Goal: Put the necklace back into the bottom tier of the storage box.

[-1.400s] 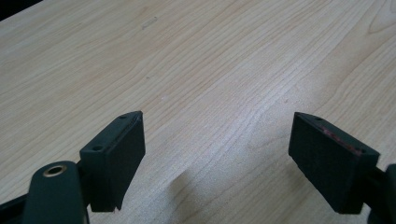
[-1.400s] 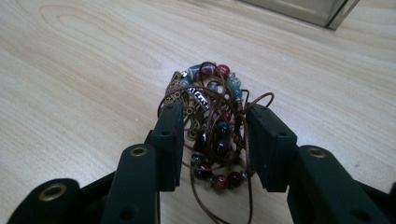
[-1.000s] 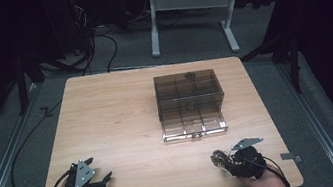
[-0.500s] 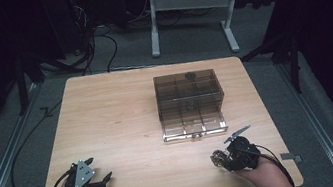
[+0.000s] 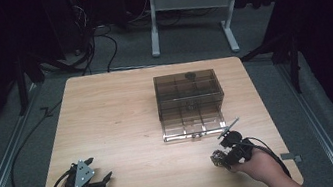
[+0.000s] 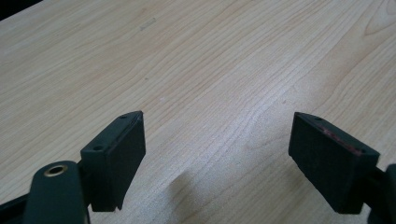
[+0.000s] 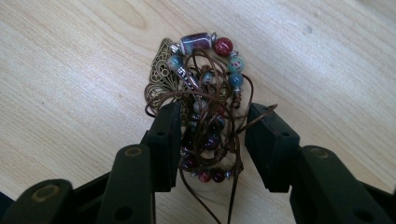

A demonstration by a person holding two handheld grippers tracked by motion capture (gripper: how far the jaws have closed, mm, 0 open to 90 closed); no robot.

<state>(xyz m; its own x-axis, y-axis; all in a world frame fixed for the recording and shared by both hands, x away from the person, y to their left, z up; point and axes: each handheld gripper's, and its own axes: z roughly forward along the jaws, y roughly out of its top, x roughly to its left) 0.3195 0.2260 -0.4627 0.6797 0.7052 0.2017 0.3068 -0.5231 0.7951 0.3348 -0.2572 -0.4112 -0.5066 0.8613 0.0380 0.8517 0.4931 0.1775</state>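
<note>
A tangle of coloured beads, brown cord and a brass filigree pendant lies on the wooden table between the jaws of my right gripper. Both pads press on its sides, and the jaws have just been closing on it. From above, the right gripper is near the table's front right, just in front of a smoky see-through compartment box. My left gripper rests at the front left with its jaws wide apart. In its own view the left gripper has only bare wood between its pads.
The box has a low tray section sticking out at its front. The wooden table stands on a grey floor. Cables and a white table frame lie beyond its far edge.
My right gripper has moved with the bead tangle away from the front edge, toward the front of the box. The left gripper has stayed in place.
</note>
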